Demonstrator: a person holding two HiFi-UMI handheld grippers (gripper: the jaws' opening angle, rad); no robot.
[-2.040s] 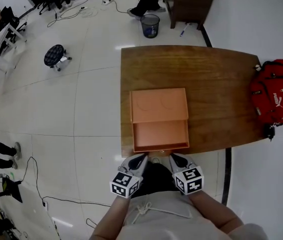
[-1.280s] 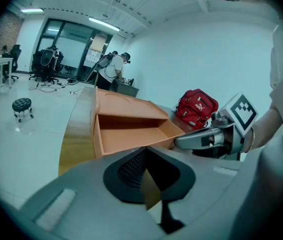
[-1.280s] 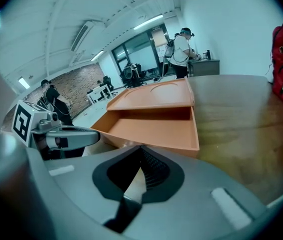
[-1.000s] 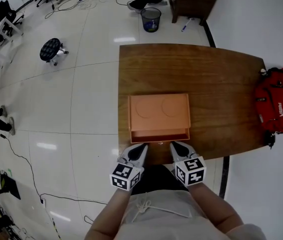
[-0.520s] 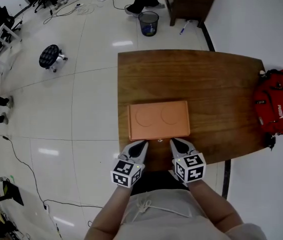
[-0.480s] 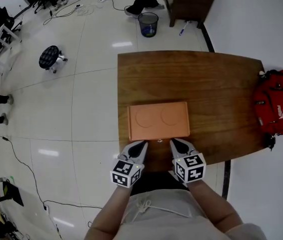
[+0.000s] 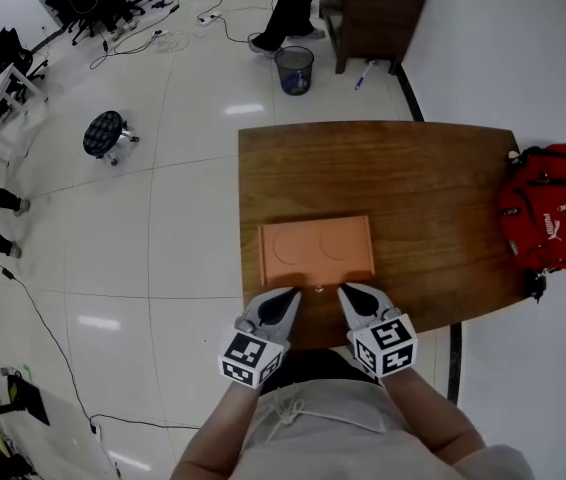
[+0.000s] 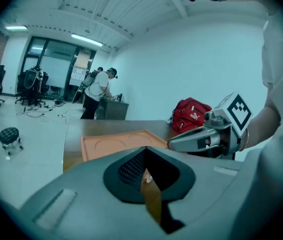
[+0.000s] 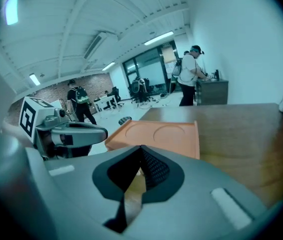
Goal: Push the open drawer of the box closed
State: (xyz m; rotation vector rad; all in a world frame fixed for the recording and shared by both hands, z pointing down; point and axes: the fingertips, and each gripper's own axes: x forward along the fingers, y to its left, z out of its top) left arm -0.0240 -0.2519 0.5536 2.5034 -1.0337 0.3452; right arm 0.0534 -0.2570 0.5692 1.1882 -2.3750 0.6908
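Observation:
The orange box [image 7: 317, 248] lies flat on the wooden table [image 7: 443, 188] near its front edge, two shallow round dents in its lid. Its drawer is pushed fully in, and only a small knob [image 7: 320, 290] sticks out of the front. My left gripper [image 7: 285, 301] and right gripper [image 7: 349, 296] are both shut, with their tips just in front of the box face on either side of the knob. The left gripper view shows the box lid [image 8: 116, 143] beyond the jaws. The right gripper view shows the lid [image 9: 156, 133] as well.
A red backpack [image 7: 553, 208] sits at the table's right end. On the floor beyond the table are a waste bin [image 7: 294, 68], a dark cabinet [image 7: 368, 13] and a standing person's legs [image 7: 288, 3]. A round stool [image 7: 106, 133] stands to the left.
The drawer, pulled out towards me two seconds ago, has slid all the way into the box. Both grippers followed it forward and stay shut at the box front.

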